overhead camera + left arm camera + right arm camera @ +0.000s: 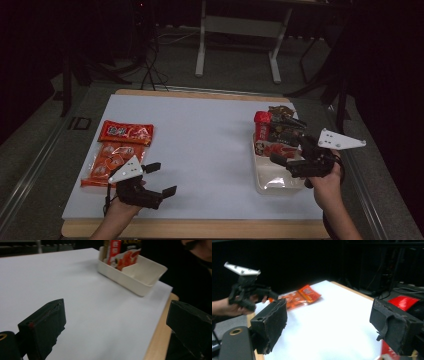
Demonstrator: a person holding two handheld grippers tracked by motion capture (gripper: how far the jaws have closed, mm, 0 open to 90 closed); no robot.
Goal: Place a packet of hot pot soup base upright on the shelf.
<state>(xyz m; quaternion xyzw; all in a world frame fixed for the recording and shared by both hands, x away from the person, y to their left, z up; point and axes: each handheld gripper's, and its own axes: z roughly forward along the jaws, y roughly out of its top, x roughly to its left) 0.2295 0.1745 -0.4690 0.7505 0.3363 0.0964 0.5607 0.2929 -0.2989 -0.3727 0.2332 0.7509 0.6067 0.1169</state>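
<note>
Two forearms come in from the bottom edge of the high view, each hand carrying a hand-held gripper. At lower left, the left hand-held gripper (pixel 162 179) hangs just above the white worktop (pixel 200 145) with its jaws spread wide and nothing between them. At lower right, the right hand-held gripper (pixel 283 164) sits over the near end of the cream tray (pixel 280 185), jaws also wide apart and empty.

In the far end of that tray, right of centre in the frame, stand several snack packets (pixel 272 132), red and dark, upright and packed together. At the left of the frame, two orange-red snack bags (pixel 117 150) lie flat on the worktop, one overlapping the other, just beyond the left hand-held gripper.

My reading is that a packet has been set in the tray and the sorting is partway done, with the two bags still to go. The next move likely calls for one open gripper to come down on the nearer bag and close on an edge. Flat, slippery film gives little to pinch, so a low approach at the bag's rim looks wise.
</note>
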